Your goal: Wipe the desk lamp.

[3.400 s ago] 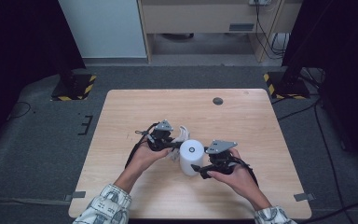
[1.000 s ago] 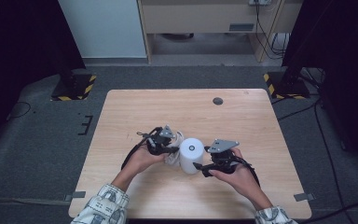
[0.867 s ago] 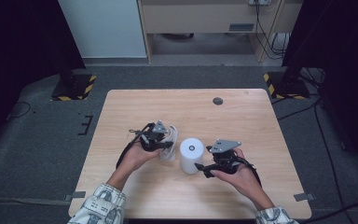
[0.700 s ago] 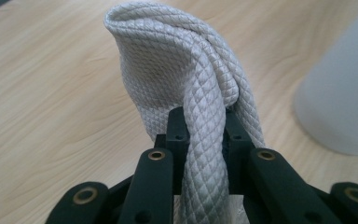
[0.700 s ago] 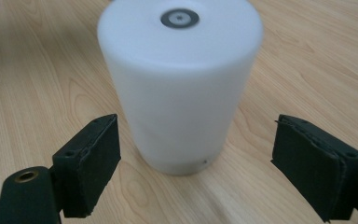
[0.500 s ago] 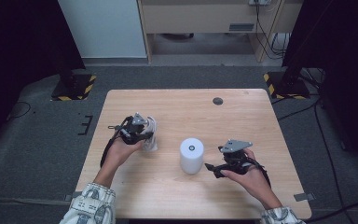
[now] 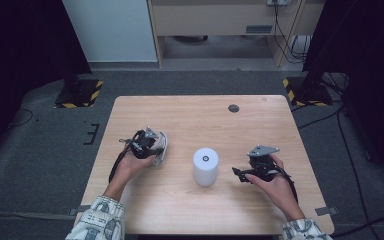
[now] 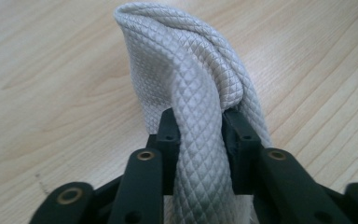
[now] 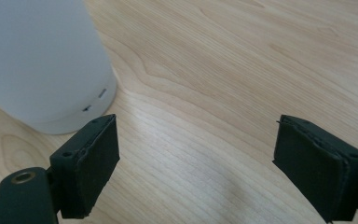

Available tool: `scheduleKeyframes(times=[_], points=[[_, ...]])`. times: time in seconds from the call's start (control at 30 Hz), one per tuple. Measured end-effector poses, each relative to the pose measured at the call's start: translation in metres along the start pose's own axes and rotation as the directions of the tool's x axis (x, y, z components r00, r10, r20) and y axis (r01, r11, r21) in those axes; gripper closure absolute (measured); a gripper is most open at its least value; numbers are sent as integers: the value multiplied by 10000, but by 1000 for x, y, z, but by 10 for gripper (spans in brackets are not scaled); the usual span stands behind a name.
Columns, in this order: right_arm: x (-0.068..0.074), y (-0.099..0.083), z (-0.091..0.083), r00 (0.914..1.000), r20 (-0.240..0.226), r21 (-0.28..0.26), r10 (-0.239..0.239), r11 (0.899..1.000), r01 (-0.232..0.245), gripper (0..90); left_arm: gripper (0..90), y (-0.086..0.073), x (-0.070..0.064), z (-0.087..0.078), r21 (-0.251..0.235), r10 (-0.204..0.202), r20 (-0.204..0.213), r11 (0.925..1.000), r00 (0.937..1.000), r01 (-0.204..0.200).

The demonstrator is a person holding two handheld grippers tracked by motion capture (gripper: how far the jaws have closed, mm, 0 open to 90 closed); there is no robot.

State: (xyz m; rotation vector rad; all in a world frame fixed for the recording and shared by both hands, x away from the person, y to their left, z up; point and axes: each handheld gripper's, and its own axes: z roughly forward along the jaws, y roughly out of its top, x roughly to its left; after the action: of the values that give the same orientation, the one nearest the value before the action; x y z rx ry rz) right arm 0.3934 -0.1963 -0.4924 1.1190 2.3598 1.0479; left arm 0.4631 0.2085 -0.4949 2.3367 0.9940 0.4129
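Nearest the camera in the high view, two patterned sleeves (image 7: 97, 220) were seen entering from the bottom edge, each hand holding a black two-jaw gripper above a pale wooden counter (image 7: 180, 210). The right gripper (image 7: 240, 172) was held low at the right of the counter, its jaws spread wide with nothing between them. Just to its left, apart from it, a white upright plastic cylinder (image 7: 205, 166) with a small dark ring on its top was seen standing near the middle of the counter. Further left, well apart from the cylinder, the left gripper (image 7: 155, 147) was seen with its jaws closed tightly on a folded, quilted, pale grey cloth (image 8: 191, 88), which bulged out beyond them above the wood. Toward the far edge, a small round dark disc (image 7: 234, 108) lay on the counter.
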Motion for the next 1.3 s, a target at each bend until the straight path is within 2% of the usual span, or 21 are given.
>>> scheduleKeyframes(times=[0.03,0.13,0.2,0.33,0.43,0.67,0.73,0.83,1.0,1.17,1.23,1.3], points=[[-1,-1,1,9999,94,20,41,10000,-41,142,667,-1,-2,3,-25,66,-64,10000,10000,-66],[-4,-2,2,9996,238,51,175,9998,-176,132,451,0,-6,1,-182,49,-226,9998,9997,-53],[-6,-3,0,9989,394,-44,255,9997,-254,127,324,4,-10,-7,-710,-65,-242,9975,9997,48],[-11,-4,-3,9964,750,-184,394,9991,-381,113,165,9,-12,-18,-1206,-308,-325,9923,9990,267],[-16,-4,-4,9924,1132,-302,482,9985,-451,102,94,10,-13,-26,-1446,-566,-337,9882,9978,512],[-25,-5,-9,9821,1696,-642,817,9954,-717,89,52,-5,-9,-47,-1847,-819,-617,9803,9947,692],[-27,-5,-9,9804,1752,-616,902,9948,-805,88,51,-12,-7,-51,-1851,-917,-729,9797,9931,769],[-30,-6,-10,9765,1972,-598,873,9952,-769,86,51,-34,-3,-56,-1751,-1011,-1113,9812,9886,806],[-37,-9,-14,9628,2479,-509,1071,9939,-974,88,56,-64,6,-56,-1103,-1274,-1567,9877,9794,1109],[-44,-14,-18,9504,2751,-549,1448,9893,-1349,91,54,-78,10,-63,-1184,-1586,-1693,9831,9727,1396],[-49,-17,-19,9445,2864,-470,1611,9869,-1541,88,54,-83,10,-64,-987,-1582,-1703,9848,9726,1429],[-53,-22,-17,9373,2980,-272,1806,9831,-1808,83,52,-90,11,-64,-581,-1445,-1523,9888,9777,1372]])
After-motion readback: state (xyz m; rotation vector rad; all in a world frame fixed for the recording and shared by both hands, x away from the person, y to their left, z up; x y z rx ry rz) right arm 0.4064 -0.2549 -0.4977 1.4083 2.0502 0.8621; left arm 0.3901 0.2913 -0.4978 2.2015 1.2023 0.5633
